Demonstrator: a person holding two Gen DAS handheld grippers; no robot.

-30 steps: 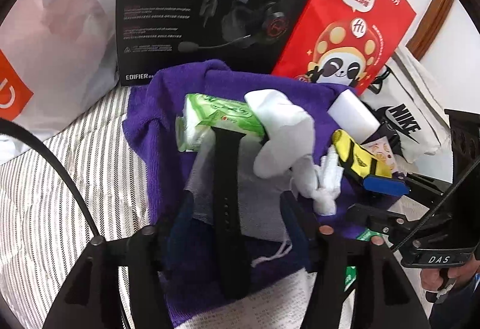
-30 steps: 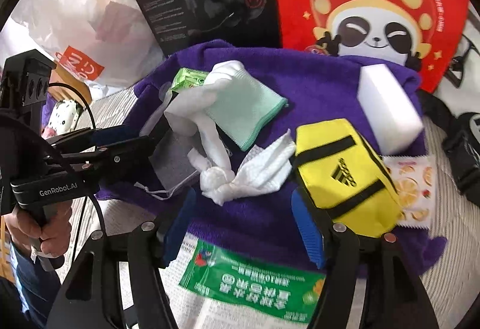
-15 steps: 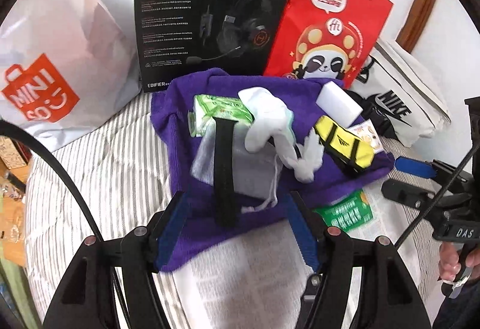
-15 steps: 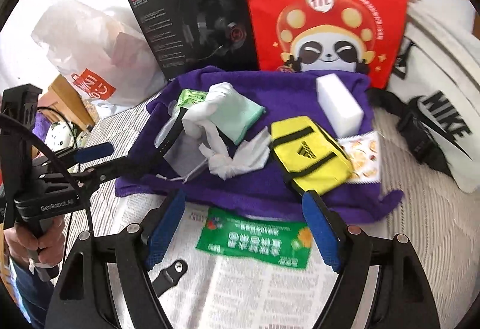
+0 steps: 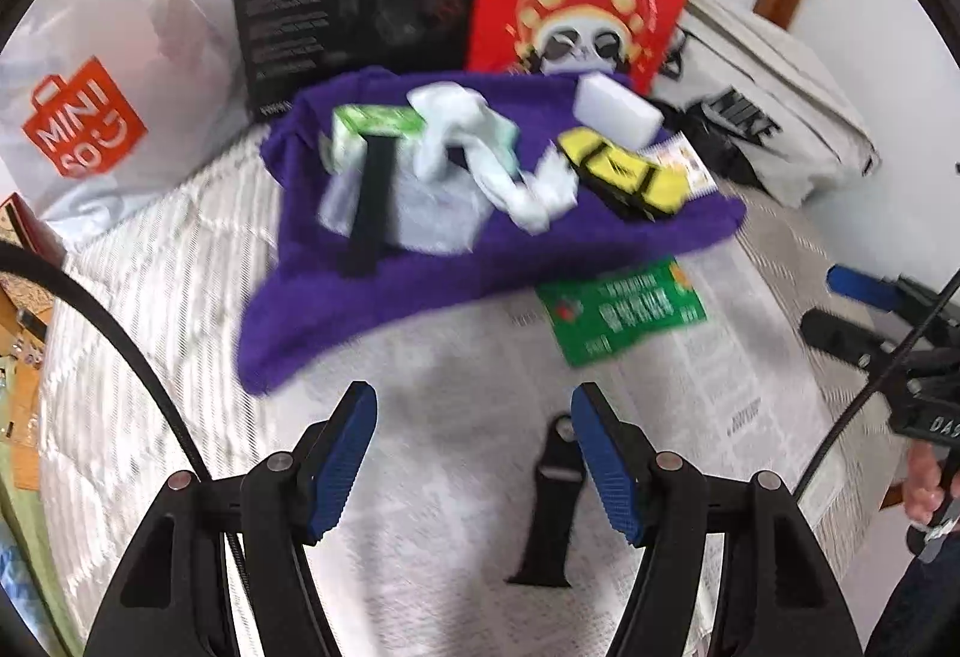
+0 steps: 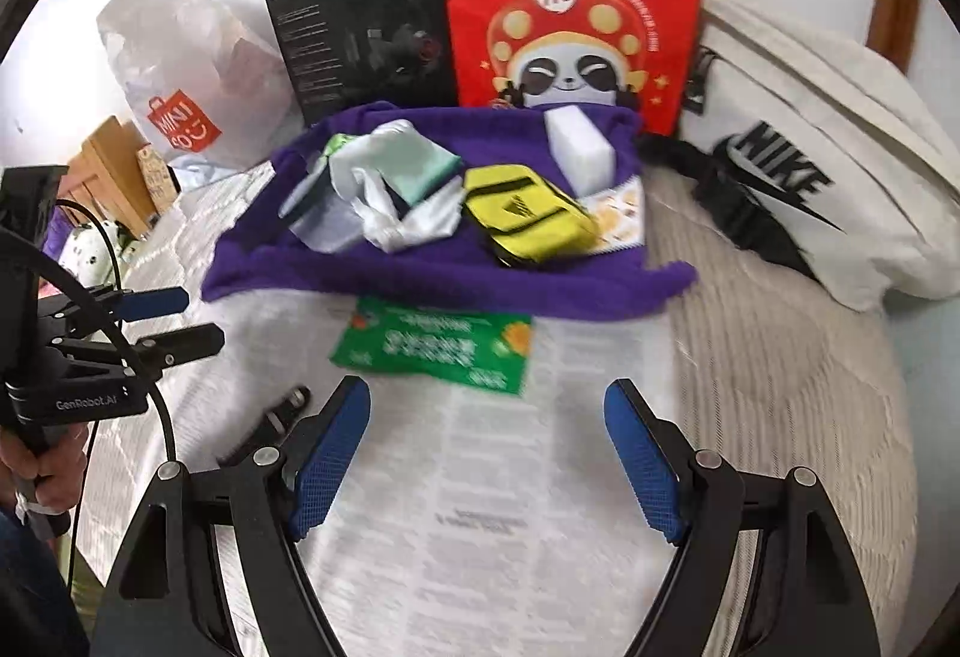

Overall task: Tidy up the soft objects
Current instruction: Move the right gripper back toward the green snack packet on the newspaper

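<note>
While tongs (image 5: 474, 456) gape | purple towel (image 5: 456, 261) rumpled, heaped with soft items

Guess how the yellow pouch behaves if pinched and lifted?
The yellow pouch is probably soft and light: it sags on the purple towel. Its fabric would likely crumple between the fingers; the black straps may give a firmer hold.
</note>
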